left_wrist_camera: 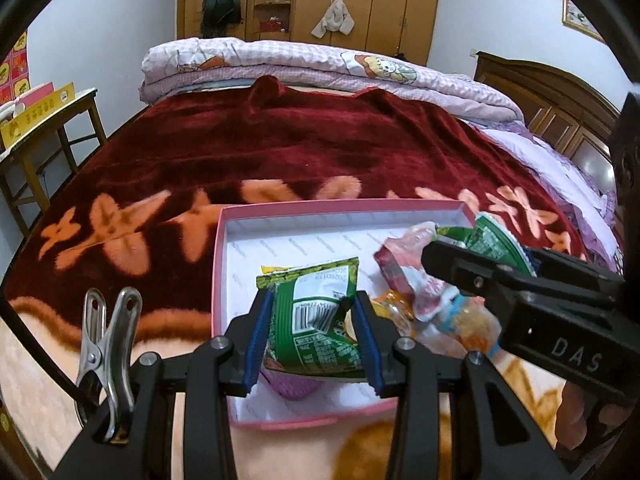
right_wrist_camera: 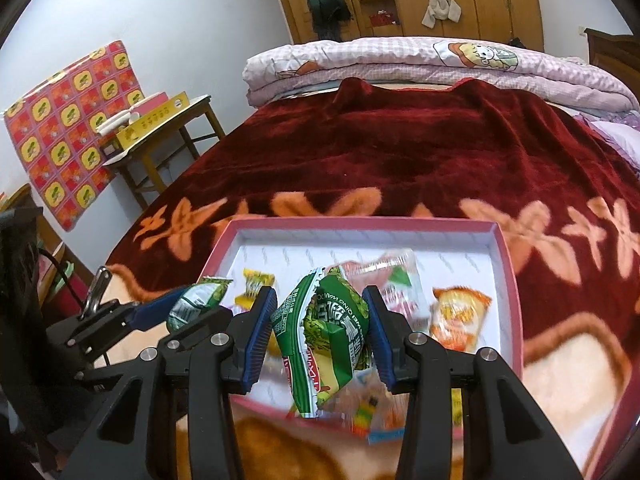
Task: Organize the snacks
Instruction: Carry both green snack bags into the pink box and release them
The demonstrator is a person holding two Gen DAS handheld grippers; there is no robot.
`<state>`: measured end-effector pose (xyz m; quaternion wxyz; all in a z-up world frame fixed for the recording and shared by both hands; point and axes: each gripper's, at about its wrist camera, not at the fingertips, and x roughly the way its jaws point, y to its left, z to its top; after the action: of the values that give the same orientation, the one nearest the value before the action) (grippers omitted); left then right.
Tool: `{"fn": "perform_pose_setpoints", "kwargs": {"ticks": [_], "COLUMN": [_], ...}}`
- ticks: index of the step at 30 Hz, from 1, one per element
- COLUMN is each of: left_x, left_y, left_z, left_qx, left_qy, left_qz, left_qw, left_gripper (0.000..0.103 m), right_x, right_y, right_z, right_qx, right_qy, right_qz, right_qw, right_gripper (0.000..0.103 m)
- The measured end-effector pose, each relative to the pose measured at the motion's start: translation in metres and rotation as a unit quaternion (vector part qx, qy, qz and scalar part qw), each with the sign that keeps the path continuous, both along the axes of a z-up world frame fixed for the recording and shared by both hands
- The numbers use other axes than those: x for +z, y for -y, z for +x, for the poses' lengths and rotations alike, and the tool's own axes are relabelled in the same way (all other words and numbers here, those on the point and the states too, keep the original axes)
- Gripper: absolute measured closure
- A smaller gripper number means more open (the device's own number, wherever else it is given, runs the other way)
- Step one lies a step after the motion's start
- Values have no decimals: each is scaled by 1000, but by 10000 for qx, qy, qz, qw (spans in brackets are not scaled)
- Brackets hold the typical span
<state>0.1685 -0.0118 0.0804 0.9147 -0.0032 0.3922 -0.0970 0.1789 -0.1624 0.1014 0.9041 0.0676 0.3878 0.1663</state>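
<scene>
A shallow pink box [left_wrist_camera: 219,264] with a white inside lies on the bed; it also shows in the right wrist view [right_wrist_camera: 505,264]. My left gripper [left_wrist_camera: 312,336] is shut on a green snack packet [left_wrist_camera: 316,320] and holds it over the box's near part. My right gripper [right_wrist_camera: 320,328] is shut on another green snack packet [right_wrist_camera: 332,328] above the box; in the left wrist view it enters from the right [left_wrist_camera: 480,276]. Loose in the box are an orange packet [right_wrist_camera: 460,316], a pink-and-clear packet [right_wrist_camera: 396,276], a yellow candy [right_wrist_camera: 256,284] and a purple packet [left_wrist_camera: 292,386].
A dark red blanket with orange flowers [left_wrist_camera: 320,148] covers the bed. A folded pink quilt [left_wrist_camera: 320,68] lies at the far end. A wooden side table with a yellow box [right_wrist_camera: 160,120] stands at the left. A wooden headboard [left_wrist_camera: 560,100] is at the right.
</scene>
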Motion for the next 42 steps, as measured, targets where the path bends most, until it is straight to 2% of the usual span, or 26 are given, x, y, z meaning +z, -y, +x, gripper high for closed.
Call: {"fn": "perform_pose_setpoints", "kwargs": {"ticks": [12,31,42], "left_x": [-16,-22,-34], "left_y": [-3,2,-4], "left_z": [38,51,58], "left_qx": [156,204,322], "left_qy": [14,126,-106], "left_qz": [79,113,93], "left_qw": [9998,9996,9994], "left_gripper": [61,60,60], "right_x": [-21,-37,-39], "right_y": [-9,-14,-15], "right_z": [47,60,62], "right_qx": [4,4,-18], "right_qy": [-87,49,60], "right_qz": [-27,-66,-72], "right_qw": [10000,10000,10000], "right_gripper": [58,58,57]}}
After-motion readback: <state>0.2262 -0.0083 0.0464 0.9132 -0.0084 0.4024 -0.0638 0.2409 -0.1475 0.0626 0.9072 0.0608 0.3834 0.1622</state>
